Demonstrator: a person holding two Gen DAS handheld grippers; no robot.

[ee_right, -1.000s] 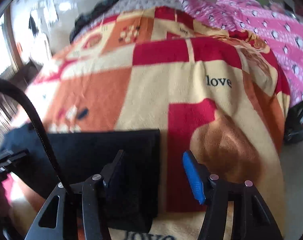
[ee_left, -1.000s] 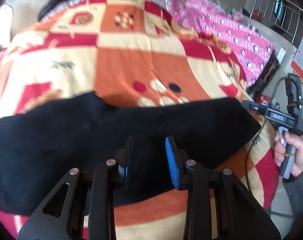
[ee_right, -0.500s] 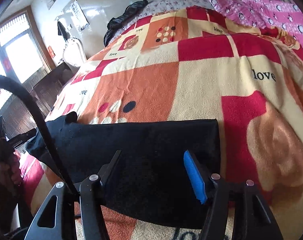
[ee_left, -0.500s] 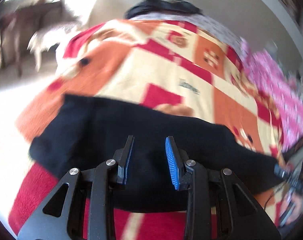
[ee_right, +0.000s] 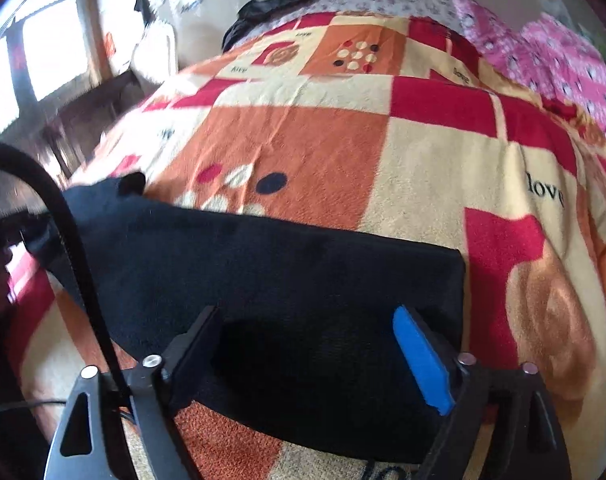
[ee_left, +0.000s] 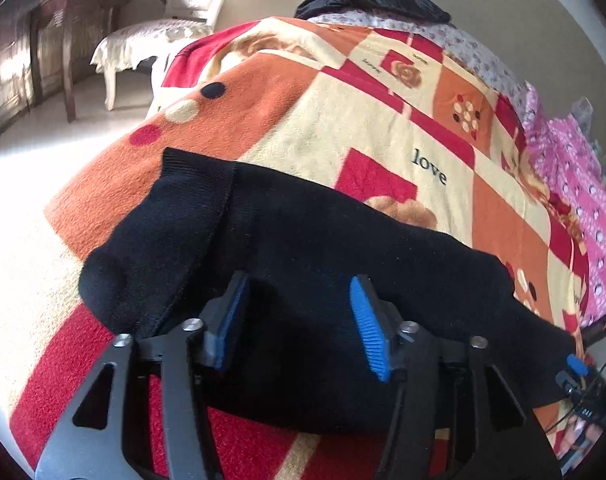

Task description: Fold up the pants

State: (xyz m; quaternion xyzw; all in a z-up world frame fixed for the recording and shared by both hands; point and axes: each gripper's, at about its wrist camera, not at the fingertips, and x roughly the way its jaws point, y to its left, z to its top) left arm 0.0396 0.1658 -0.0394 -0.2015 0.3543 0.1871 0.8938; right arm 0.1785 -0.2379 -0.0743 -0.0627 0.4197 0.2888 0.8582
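Left wrist view, pants: the black pants [ee_left: 323, 248] lie in a long band across the near part of the patterned blanket [ee_left: 383, 128]; a ribbed cuff end at upper left is doubled over on itself
Left wrist view, left gripper: the left gripper [ee_left: 299, 312] hangs over the dark cloth, its jaws opening; cloth shows in the gap below, yet whether the blue pads [ee_left: 367, 324] touch it is hard to tell
Left wrist view, cut off: the near edge of the pants is covered by the gripper's black frame; the far right end runs off toward the picture's rim
Left wrist view, right gripper: only a blue tip and dark body show at the lower right edge [ee_left: 575, 368], beside the pants' end; its jaws cannot be read here
Left wrist view, surroundings: a white chair [ee_left: 163, 28] and a dark wooden table [ee_left: 83, 12] stand on the floor past the bed; a black garment [ee_left: 367, 0] lies at the far end, a pink quilt [ee_left: 583, 200] along the right
Right wrist view, pants: a squared, flat end lies under the right gripper [ee_right: 307, 348], the rest stretching left
Right wrist view, jaws: wide and opening, astride the cloth without pinching it
Right wrist view, in the way: a black cable [ee_right: 75, 248] arcs across the left, hiding part of the pants
Right wrist view, blur: the left rim is smeared; the window [ee_right: 43, 52] glares and the dark shapes at the edge are unreadable
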